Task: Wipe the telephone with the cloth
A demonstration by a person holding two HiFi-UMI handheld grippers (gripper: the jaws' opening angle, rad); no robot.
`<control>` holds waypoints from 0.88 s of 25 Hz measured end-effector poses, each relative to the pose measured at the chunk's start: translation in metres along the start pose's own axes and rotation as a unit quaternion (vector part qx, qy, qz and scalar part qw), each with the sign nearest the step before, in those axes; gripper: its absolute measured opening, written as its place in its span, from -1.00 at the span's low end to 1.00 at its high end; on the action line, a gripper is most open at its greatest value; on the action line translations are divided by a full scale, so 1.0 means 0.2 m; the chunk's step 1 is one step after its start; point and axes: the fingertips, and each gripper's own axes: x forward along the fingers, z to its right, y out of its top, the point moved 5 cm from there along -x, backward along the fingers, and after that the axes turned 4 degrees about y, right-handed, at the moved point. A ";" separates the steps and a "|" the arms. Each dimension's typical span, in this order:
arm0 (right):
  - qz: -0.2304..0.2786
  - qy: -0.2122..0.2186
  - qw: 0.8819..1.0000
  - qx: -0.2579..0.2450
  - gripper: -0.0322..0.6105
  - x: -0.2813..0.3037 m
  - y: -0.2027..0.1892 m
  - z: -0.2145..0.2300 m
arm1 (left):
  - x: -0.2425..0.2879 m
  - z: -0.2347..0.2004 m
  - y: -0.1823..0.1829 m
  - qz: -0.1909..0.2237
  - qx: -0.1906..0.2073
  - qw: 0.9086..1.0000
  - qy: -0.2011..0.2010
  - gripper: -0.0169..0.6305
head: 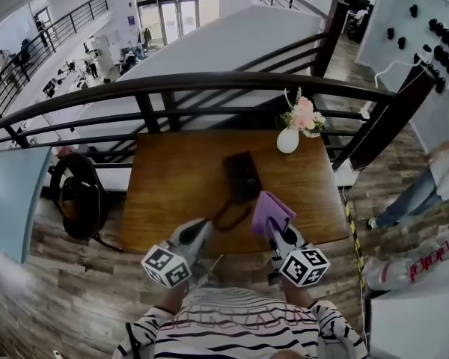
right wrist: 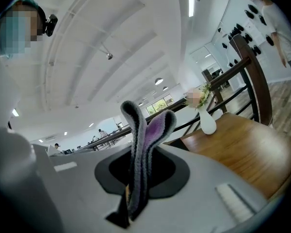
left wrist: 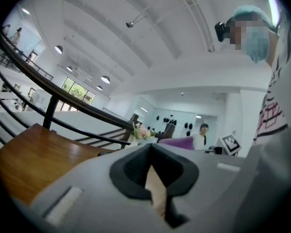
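On the brown wooden table (head: 165, 193), the black corded telephone (head: 242, 175) lies centrally. Right gripper (head: 272, 227) clamps the folded purple cloth (head: 271, 211) beside it; left gripper (head: 204, 229) jaws together, empty.

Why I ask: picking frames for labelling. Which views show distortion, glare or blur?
Head view: strong fisheye bows the railing, there is a soft sheen on the table, and the lower-left corner is smeared. Left gripper view: the foreground is soft, with a mosaic over a face. Right gripper view: the cloth is fairly sharp, the vase slightly soft, the ceiling bright.
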 end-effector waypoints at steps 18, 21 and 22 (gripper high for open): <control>0.005 -0.048 0.999 -0.008 -0.79 0.48 -0.10 0.00 | 0.06 -0.51 0.11 -0.024 -0.005 0.999 -0.033 -0.95; -0.006 -0.049 0.999 -0.012 -0.79 0.54 -0.11 0.03 | 0.09 -0.53 0.09 -0.025 -0.018 0.999 -0.034 -0.95; -0.011 -0.048 0.999 -0.013 -0.79 0.55 -0.11 0.05 | 0.10 -0.54 0.08 -0.025 -0.020 0.999 -0.034 -0.95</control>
